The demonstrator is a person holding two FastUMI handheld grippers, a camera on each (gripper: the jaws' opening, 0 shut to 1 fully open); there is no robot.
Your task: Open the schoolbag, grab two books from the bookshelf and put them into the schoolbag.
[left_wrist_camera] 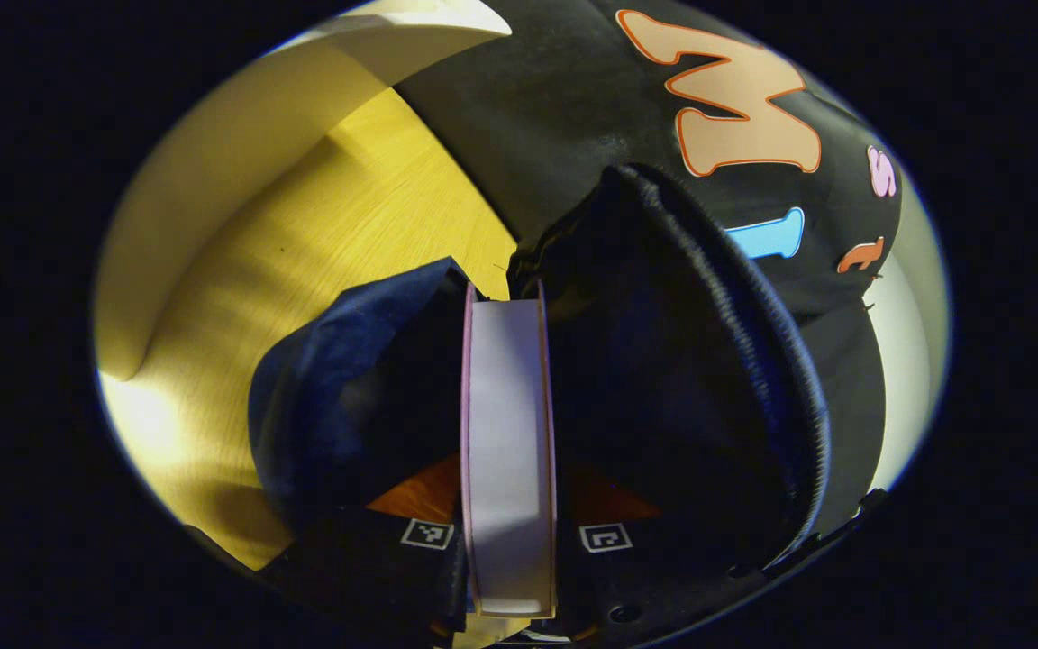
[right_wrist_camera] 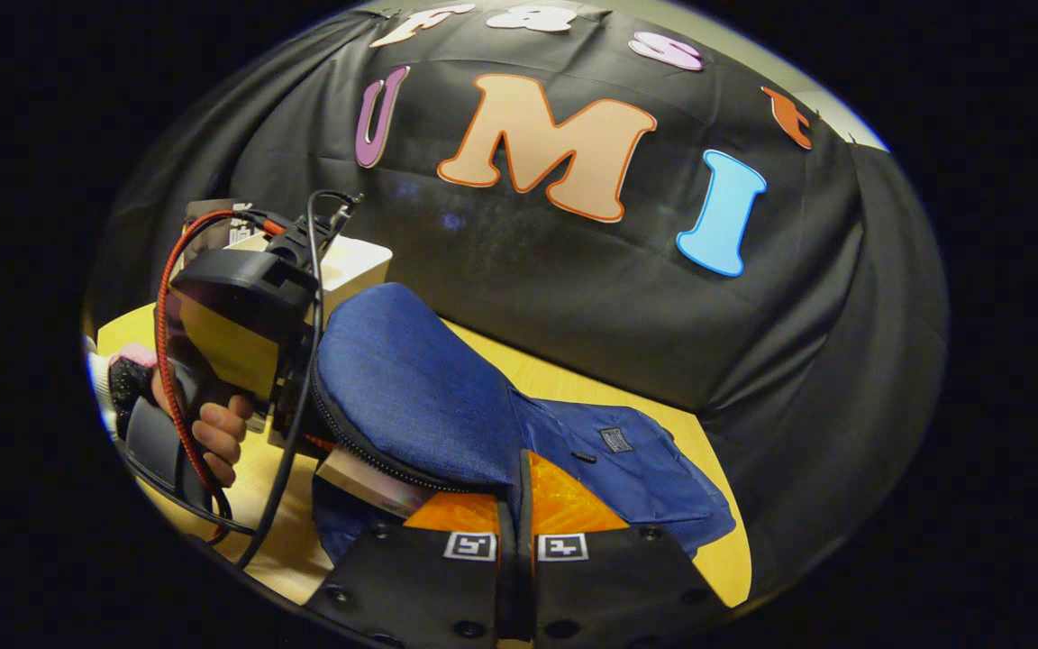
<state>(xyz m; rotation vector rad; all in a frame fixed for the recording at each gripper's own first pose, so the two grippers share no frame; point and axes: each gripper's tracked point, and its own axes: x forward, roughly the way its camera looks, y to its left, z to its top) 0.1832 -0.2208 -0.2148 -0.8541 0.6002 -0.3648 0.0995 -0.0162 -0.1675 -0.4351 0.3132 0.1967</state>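
Observation:
My left gripper [left_wrist_camera: 508, 541] is shut on a book [left_wrist_camera: 508, 433] with white page edges and a pink cover, held upright between its fingers. The book's far end pokes into the open mouth of the dark blue schoolbag [left_wrist_camera: 339, 379], whose zipper rim [left_wrist_camera: 780, 361] curves round on the right. In the right gripper view, my right gripper [right_wrist_camera: 516, 545] is shut on a thin edge of the schoolbag's flap [right_wrist_camera: 411, 388] and holds it lifted. Under that flap the book [right_wrist_camera: 366, 482] enters from the left, with the left gripper [right_wrist_camera: 240, 315] and the hand [right_wrist_camera: 217, 433] behind it.
The bag lies on a yellow wooden table [left_wrist_camera: 348, 225]. A white shelf-like box [right_wrist_camera: 352, 261] stands behind the left gripper, against the black cloth wall. Red and black cables [right_wrist_camera: 168, 361] hang from the left gripper over the table's near edge.

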